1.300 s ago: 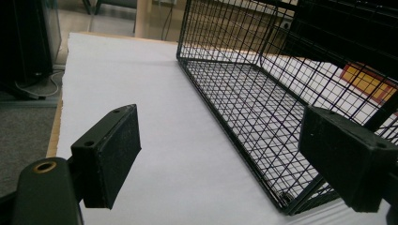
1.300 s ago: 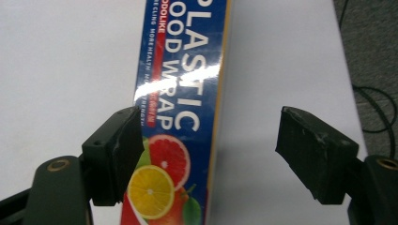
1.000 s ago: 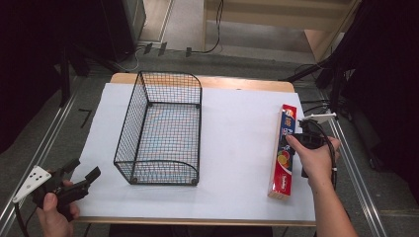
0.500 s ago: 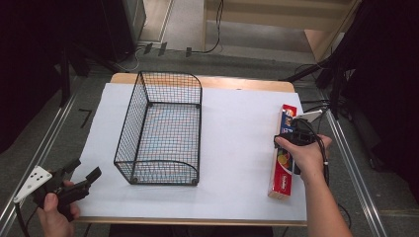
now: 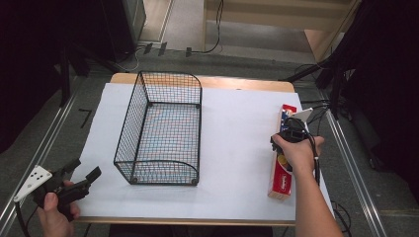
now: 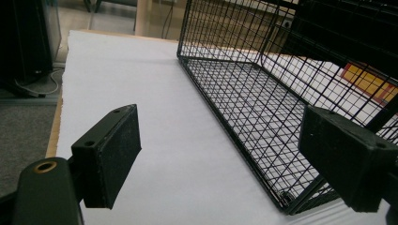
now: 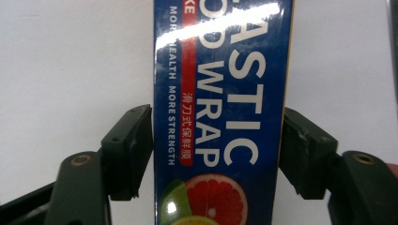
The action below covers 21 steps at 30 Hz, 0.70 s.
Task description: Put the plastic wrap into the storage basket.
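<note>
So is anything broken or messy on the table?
Nothing stands out. The wire basket stands upright and empty on the white sheet. The plastic wrap box lies flat near the right edge, unopened as far as I can tell, with the right gripper straddling it. The left gripper is open at the near left corner.

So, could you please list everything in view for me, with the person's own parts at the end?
Wire basket: one, black, left of centre on the sheet, empty.
Plastic wrap box: one, blue and red with a grapefruit picture, lying along the sheet's right edge.
Sheet: one, white, covering the table.
Table: one, wooden, edge visible at the far side.
Left gripper: one, black, jaws open, at the near left corner.
Right gripper: one, black, a jaw at each side of the box.
</note>
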Tool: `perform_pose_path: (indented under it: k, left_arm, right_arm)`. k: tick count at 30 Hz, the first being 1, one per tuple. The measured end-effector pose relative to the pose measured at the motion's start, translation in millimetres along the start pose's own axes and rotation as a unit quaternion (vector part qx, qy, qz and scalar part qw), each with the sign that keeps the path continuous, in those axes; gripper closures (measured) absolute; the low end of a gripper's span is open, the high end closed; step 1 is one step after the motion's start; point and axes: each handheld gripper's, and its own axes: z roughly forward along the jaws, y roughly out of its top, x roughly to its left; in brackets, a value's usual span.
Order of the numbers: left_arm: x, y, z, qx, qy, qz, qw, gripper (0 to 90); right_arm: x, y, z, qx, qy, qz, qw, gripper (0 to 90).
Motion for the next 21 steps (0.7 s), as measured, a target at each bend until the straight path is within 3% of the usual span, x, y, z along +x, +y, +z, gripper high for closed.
perform_pose_path:
  k: [1,6,8,13,21]
  left_arm:
    - [0.1,0.0,-0.2,0.0,-0.001,-0.002,1.0,13.5]
    - [-0.1,0.1,-0.5,-0.001,-0.003,-0.001,1.0,13.7]
    - [-0.2,0.1,-0.5,0.0,-0.003,-0.001,1.0,13.7]
    - [0.9,0.2,-0.9,-0.001,-0.003,-0.004,1.0,13.8]
    - [1.7,0.2,-1.2,0.0,-0.005,-0.003,1.0,13.8]
  right_arm:
    - [0.3,-0.5,1.5,-0.003,-0.008,-0.005,1.0,36.8]
    - [0.2,-0.8,4.3,0.0,-0.005,0.019,0.9998,37.4]
    - [3.7,-0.4,5.6,0.002,-0.016,0.024,0.9996,37.5]
    - [8.4,1.8,6.0,0.011,-0.033,0.021,0.9992,40.2]
    - [10.6,2.7,4.2,0.011,-0.039,0.014,0.9991,41.9]
